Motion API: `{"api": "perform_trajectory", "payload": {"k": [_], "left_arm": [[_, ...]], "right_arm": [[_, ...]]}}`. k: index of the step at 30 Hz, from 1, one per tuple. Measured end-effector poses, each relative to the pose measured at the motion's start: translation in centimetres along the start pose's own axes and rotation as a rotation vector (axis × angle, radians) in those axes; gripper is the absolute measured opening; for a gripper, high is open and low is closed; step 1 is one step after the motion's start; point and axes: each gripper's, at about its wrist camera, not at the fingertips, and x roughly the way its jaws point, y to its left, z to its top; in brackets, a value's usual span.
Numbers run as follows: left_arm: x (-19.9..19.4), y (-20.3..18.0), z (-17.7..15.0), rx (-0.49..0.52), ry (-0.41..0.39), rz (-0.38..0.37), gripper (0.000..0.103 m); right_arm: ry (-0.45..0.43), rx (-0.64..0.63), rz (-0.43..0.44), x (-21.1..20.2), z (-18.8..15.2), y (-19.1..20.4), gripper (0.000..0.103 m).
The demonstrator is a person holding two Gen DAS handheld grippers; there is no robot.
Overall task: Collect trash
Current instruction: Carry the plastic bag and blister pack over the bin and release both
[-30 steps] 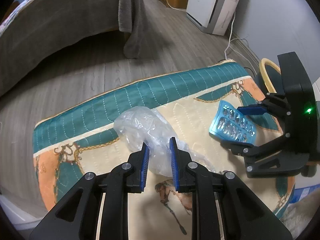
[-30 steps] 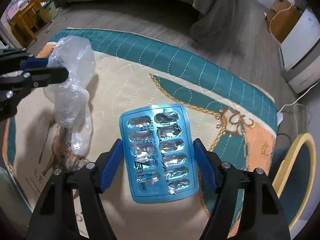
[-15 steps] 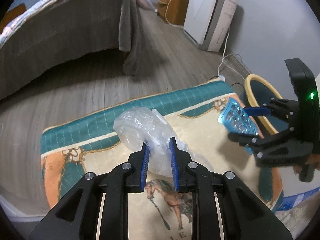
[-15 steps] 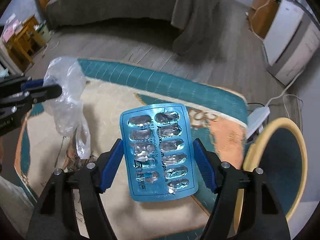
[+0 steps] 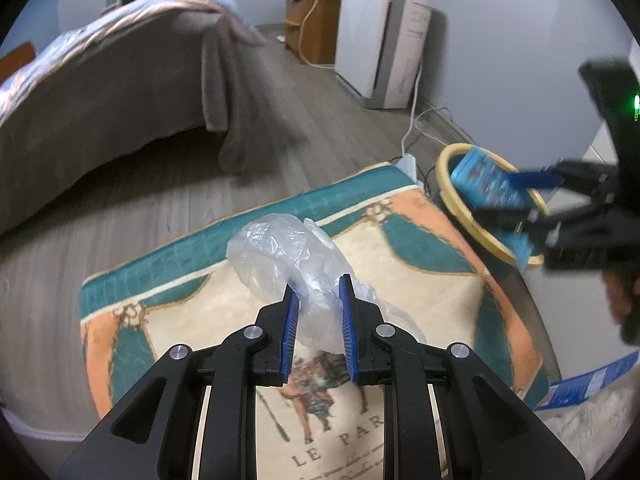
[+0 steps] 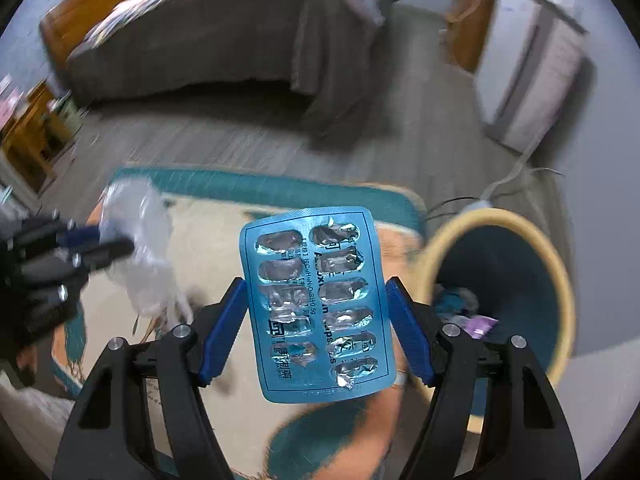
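Blister pack: the empty blue blister pack (image 6: 316, 304) stands pinched by its two long edges in the right gripper (image 6: 316, 332), at the centre of the right wrist view; in the left wrist view it shows blurred at the right edge, in front of the bin's mouth.
Plastic bag: the crumpled clear plastic bag (image 5: 288, 248) is pinched in the left gripper (image 5: 318, 332), centre of the left wrist view, and hangs over the rug.
Waste bin: a round blue waste bin (image 6: 560, 280) with a yellow rim sits at the right of the right wrist view, just beside the rug; some scraps lie inside.
Rug: a teal, peach and cream rug (image 5: 400, 272) with a horse print lies beneath both grippers.
Surroundings: a grey-covered bed (image 5: 120, 92) upper left, a white appliance (image 5: 376, 40) and a wooden cabinet (image 5: 316, 24) at the top, a white cable (image 5: 412, 120) on the floor by the bin.
Change: half a second ago the pack was over the rug short of the bin; now it reaches the bin's rim. Both grips are as before.
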Motion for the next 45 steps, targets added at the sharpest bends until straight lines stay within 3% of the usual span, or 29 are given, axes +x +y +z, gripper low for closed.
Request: {"api": "perform_trajectory", "payload": {"k": [6,15,21,34,45], "left_arm": [[-0.7,-3.6,0.9,0.032,-0.022,-0.034,0.021],[1.1,-7.8,1.7,0.052,0.03,-0.067,0.021],[2.2,-11.5,3.5,0.121,0.027,-0.06,0.021],[5.6,-18.3,7.3,0.245,0.024,-0.131,0.021],[9.7,-21.3,8.8,0.314,0.04,-0.153,0.022]], "right_arm": [[-0.01,0.171,-0.076,-1.5,-0.8,-5.6,0.069],[-0.029,0.262,-0.175,-1.2,-1.7,-10.3,0.069],[-0.033,0.295,-0.178,-1.3,-2.4,-12.7,0.069],[0.007,0.451,-0.151,0.5,-5.1,-18.9,0.07],[0.052,0.597,-0.146,2.1,-7.7,-23.0,0.07]]}}
